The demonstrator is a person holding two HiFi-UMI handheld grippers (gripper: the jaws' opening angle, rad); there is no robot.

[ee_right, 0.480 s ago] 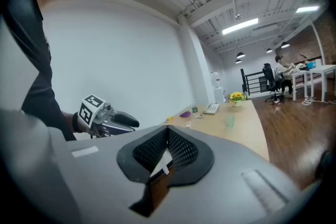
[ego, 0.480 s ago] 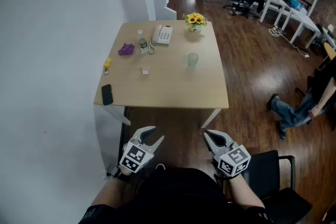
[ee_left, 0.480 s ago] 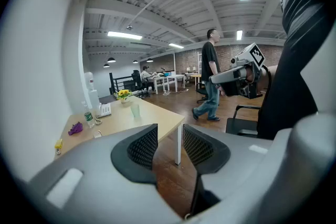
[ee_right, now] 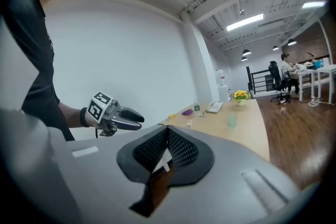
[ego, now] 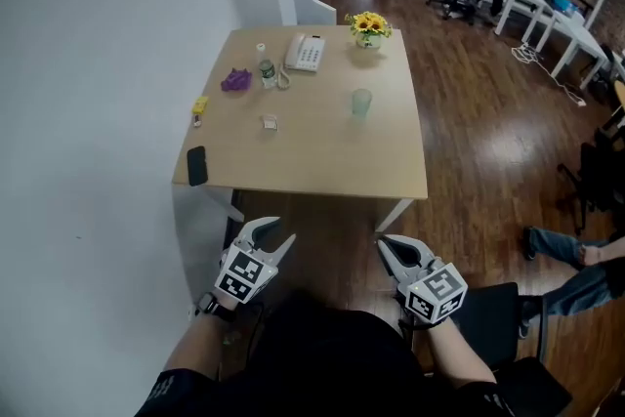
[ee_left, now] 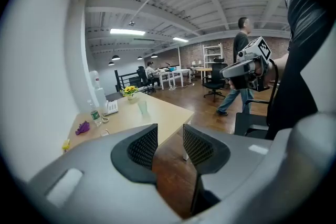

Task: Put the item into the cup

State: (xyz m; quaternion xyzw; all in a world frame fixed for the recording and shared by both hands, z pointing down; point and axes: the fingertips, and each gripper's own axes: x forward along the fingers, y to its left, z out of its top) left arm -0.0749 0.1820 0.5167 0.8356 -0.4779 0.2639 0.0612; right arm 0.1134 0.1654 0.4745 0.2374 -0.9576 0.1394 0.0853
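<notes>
A translucent green cup (ego: 361, 103) stands right of centre on the wooden table (ego: 322, 166); it also shows as the cup (ee_left: 143, 107) and the cup (ee_right: 231, 121). A small pale item (ego: 270, 122) lies to its left, seen again as the item (ee_left: 104, 132). Both grippers hang in front of the table's near edge, well short of these things. My left gripper (ego: 276, 231) is open and empty, its jaws apart in the left gripper view (ee_left: 170, 131). My right gripper (ego: 391, 249) is shut with nothing in it, tips meeting in the right gripper view (ee_right: 167, 131).
Along the table's left and back lie a black phone (ego: 197, 165), a yellow thing (ego: 199, 105), a purple thing (ego: 235, 80), a bottle (ego: 266, 71), a desk telephone (ego: 305, 54) and a flower pot (ego: 368, 26). A black chair (ego: 508, 308) stands at my right. A person's legs (ego: 576, 259) cross the floor.
The view has shifted a little toward the table. My left gripper has risen slightly to the left. The person at the right has walked further toward the lower right.
</notes>
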